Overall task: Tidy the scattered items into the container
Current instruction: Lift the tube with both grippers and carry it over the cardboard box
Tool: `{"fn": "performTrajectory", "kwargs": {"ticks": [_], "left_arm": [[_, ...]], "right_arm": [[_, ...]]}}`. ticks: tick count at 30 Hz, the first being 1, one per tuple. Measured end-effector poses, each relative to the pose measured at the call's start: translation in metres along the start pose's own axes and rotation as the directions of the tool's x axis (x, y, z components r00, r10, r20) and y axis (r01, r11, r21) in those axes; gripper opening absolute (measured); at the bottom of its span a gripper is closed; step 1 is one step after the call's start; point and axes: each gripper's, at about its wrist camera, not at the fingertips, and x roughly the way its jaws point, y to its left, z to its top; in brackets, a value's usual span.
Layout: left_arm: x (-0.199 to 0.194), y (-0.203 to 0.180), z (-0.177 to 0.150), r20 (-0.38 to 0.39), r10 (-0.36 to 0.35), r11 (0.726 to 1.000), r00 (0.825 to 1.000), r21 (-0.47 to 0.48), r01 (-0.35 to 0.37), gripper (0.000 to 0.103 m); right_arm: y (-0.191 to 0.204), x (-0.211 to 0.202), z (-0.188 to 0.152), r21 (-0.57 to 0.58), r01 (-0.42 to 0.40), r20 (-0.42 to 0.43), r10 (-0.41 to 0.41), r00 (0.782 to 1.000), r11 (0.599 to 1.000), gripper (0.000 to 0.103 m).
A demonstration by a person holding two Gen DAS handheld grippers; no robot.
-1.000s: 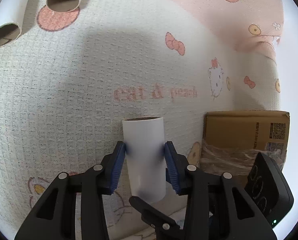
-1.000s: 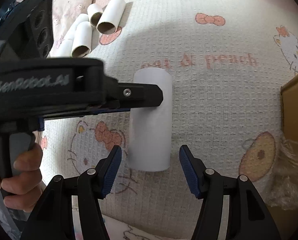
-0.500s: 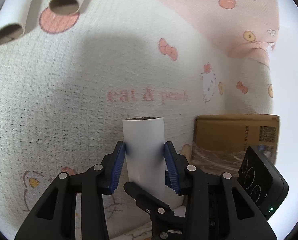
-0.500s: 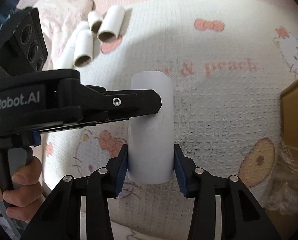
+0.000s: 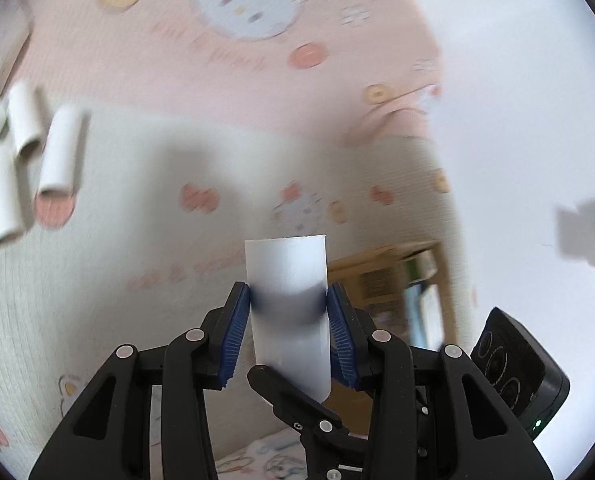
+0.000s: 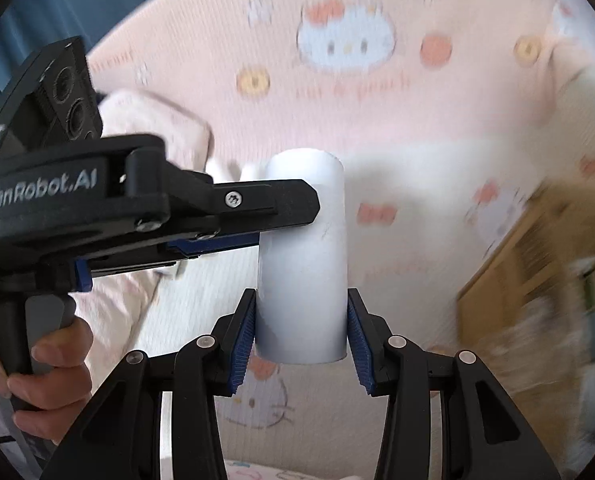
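Observation:
Both grippers hold one white cardboard tube (image 5: 287, 296), lifted off the bed. My left gripper (image 5: 288, 312) is shut on it, blue pads on either side. In the right wrist view my right gripper (image 6: 300, 332) is shut on the tube's (image 6: 303, 264) lower end, and the left gripper (image 6: 257, 216) reaches in from the left and grips it higher up. The open cardboard box (image 5: 393, 280) stands to the right, also in the right wrist view (image 6: 537, 264). Several more white tubes (image 5: 29, 168) lie at the far left on the blanket.
A cream and pink Hello Kitty blanket (image 5: 137, 240) covers the bed. A pink pillow (image 6: 157, 120) lies behind the left gripper. A white wall (image 5: 517, 100) rises at the right. The box holds crumpled plastic (image 6: 545, 332).
The right gripper closed on the tube's lower end. Both grippers then lifted the tube off the blanket and tilted upward; the view now blurs with motion.

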Motion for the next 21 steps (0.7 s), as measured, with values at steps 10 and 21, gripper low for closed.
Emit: {"fn": "performTrajectory", "kwargs": {"ticks": [10, 21], "left_arm": [[0.021, -0.085, 0.021, -0.033, -0.06, 0.984, 0.998, 0.165, 0.065, 0.045], [0.074, -0.172, 0.001, -0.191, -0.049, 0.931, 0.98, 0.347, 0.114, 0.046]], "right_arm": [[-0.047, -0.068, -0.002, 0.095, 0.038, 0.172, -0.054, 0.984, 0.995, 0.041], [-0.114, -0.103, -0.016, 0.179, 0.14, 0.189, -0.174, 0.966, 0.974, 0.041]]}}
